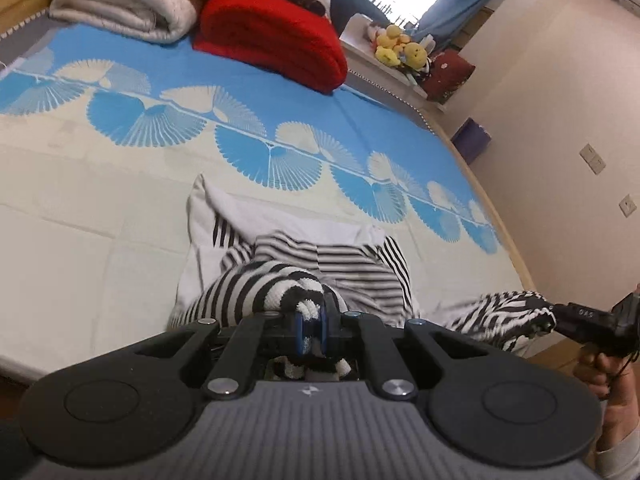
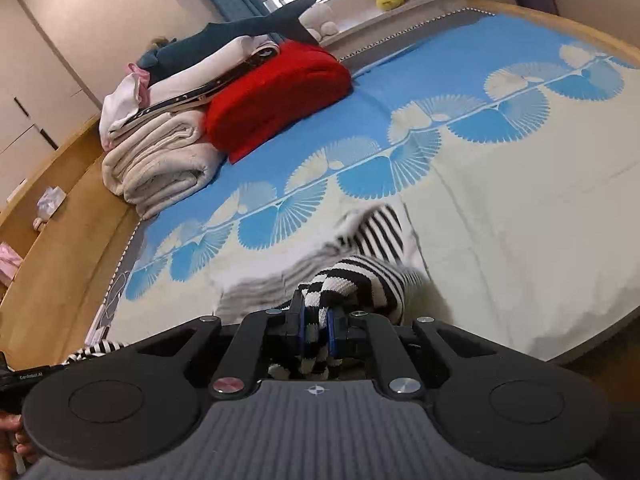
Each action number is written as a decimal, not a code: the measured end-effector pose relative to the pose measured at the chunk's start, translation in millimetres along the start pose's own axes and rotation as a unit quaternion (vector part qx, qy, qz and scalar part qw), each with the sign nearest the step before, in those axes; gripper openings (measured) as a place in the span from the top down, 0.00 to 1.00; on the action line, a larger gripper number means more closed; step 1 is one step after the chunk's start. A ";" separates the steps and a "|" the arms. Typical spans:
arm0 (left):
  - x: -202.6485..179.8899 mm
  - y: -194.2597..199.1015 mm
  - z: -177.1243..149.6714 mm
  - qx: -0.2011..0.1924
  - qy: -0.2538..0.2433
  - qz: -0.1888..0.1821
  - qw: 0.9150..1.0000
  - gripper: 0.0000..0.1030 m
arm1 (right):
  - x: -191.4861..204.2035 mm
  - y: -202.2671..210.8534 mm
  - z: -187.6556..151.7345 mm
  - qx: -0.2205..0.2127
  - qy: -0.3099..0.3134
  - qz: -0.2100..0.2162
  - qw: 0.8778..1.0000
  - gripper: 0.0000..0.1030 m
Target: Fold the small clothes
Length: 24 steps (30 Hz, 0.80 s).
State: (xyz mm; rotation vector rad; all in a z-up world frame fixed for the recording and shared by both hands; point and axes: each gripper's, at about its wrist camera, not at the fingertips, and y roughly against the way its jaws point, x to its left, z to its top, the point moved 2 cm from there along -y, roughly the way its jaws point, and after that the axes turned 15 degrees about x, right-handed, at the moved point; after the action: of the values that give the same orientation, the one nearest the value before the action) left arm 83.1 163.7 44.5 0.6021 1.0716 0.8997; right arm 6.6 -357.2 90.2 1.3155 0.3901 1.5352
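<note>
A small black-and-white striped garment (image 1: pixel 320 268) with white panels lies on the bed near its front edge. My left gripper (image 1: pixel 312 320) is shut on one striped corner of it. My right gripper (image 2: pixel 316 320) is shut on another striped corner (image 2: pixel 360 276). The right gripper also shows at the right edge of the left wrist view (image 1: pixel 560 314), pinching the cloth. The left gripper shows at the left edge of the right wrist view (image 2: pixel 60 364). The garment stretches between both grippers and looks motion-blurred in the middle.
The bed sheet (image 1: pixel 120 200) is cream and blue with fan patterns. A red folded blanket (image 1: pixel 272 36) and a cream folded quilt (image 1: pixel 132 0) lie at the far end. Plush toys (image 1: pixel 400 46) sit on the windowsill. The wooden bed edge (image 1: pixel 504 220) runs along the right.
</note>
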 end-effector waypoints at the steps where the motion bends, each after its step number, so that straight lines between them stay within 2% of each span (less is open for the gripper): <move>1: 7.8 -11.5 13.7 0.003 0.010 0.001 1.000 0.92 | -1.2 -6.9 7.8 0.002 0.001 0.000 1.000 0.91; 4: 32.2 -52.8 59.8 0.014 0.047 0.009 0.999 0.92 | -7.1 -40.5 36.7 0.013 -0.009 -0.013 1.000 0.90; 7: 61.1 -102.3 105.8 0.032 0.082 0.008 0.996 0.92 | -10.7 -92.3 76.2 0.029 -0.007 -0.025 0.999 0.90; 9: 82.5 -131.3 125.9 0.041 0.110 -0.001 0.993 0.91 | -15.5 -135.0 106.7 0.047 -0.006 -0.033 0.998 0.90; 10: 94.8 -145.8 131.4 0.040 0.128 -0.005 0.991 0.87 | -19.5 -150.8 116.0 0.056 -0.013 -0.035 0.998 0.90; 11: 107.6 -158.6 133.3 0.040 0.149 -0.007 0.988 0.86 | -25.6 -169.5 126.2 0.064 -0.026 -0.036 0.997 0.88; 13: 130.9 -177.6 136.6 0.069 0.221 -0.008 0.973 0.85 | -39.9 -200.6 136.7 0.072 -0.052 -0.036 0.995 0.81; 14: 135.2 -178.2 141.1 0.061 0.236 -0.021 0.970 0.81 | -49.5 -213.2 138.0 0.075 -0.080 -0.031 0.993 0.78; 15: 134.1 -174.7 146.0 0.047 0.232 -0.030 0.971 0.76 | -57.8 -224.3 139.1 0.088 -0.110 -0.030 0.990 0.78; 16: 130.7 -170.4 149.7 0.035 0.219 -0.032 0.975 0.63 | -62.0 -229.9 141.7 0.093 -0.129 -0.032 0.987 0.77; 17: 126.5 -166.2 152.2 0.026 0.203 -0.031 0.978 0.53 | -63.1 -228.9 145.7 0.076 -0.137 -0.027 0.987 0.77; 19: 118.7 -161.8 152.8 0.028 0.183 -0.034 0.982 0.44 | -60.8 -221.2 152.6 0.044 -0.141 -0.022 0.989 0.73; 22: 113.7 -158.8 150.2 0.039 0.172 -0.040 0.984 0.42 | -55.3 -210.2 152.8 0.018 -0.137 0.014 0.990 0.69; 24: 111.0 -157.3 144.4 0.050 0.158 -0.032 0.986 0.41 | -48.2 -212.7 147.6 0.038 -0.116 0.027 0.992 0.62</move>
State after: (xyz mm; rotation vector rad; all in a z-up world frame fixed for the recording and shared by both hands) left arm 289.6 177.1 -78.3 0.5151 1.4217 0.9084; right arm 230.6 -361.6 -48.4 1.5560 0.2699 1.4030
